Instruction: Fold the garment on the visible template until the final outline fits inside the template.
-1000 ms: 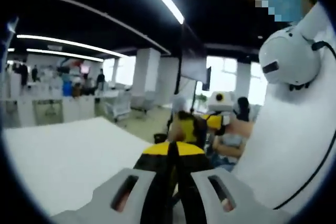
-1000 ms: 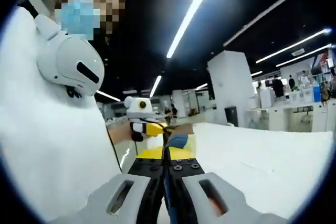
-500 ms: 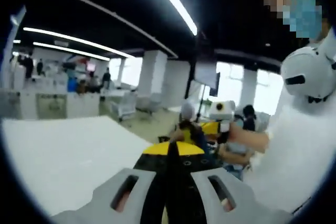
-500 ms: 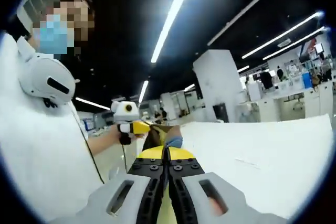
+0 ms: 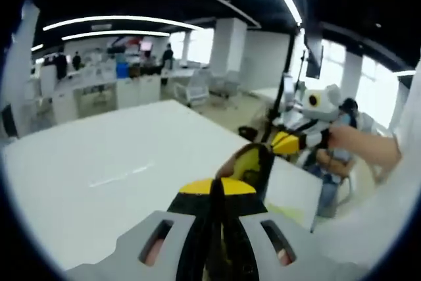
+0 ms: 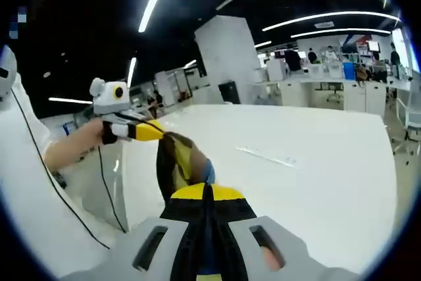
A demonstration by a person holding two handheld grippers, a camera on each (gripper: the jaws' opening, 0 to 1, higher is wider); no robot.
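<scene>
A yellow and dark garment [image 5: 247,162] hangs stretched between my two grippers above the white table [image 5: 99,162]. My left gripper [image 5: 217,185] is shut on one end of it. My right gripper [image 5: 275,144], held by a hand, grips the other end over the table's corner. In the right gripper view my right gripper [image 6: 206,192] is shut on the garment [image 6: 176,159], with a blue bit of cloth at the jaws. There my left gripper [image 6: 160,134] holds the far end. Faint template marks [image 5: 122,176] [image 6: 266,156] lie on the table [image 6: 316,162].
The person's forearm [image 6: 72,149] and white sleeve [image 6: 39,222] stand at the table's near side. A seated person [image 5: 335,162] is beyond the table corner. Desks [image 5: 99,90], chairs and white pillars [image 6: 227,57] fill the room behind.
Both grippers have tipped down toward the table, so more of its top shows. The garment now hangs in a longer span between them. Both grippers stay shut on it.
</scene>
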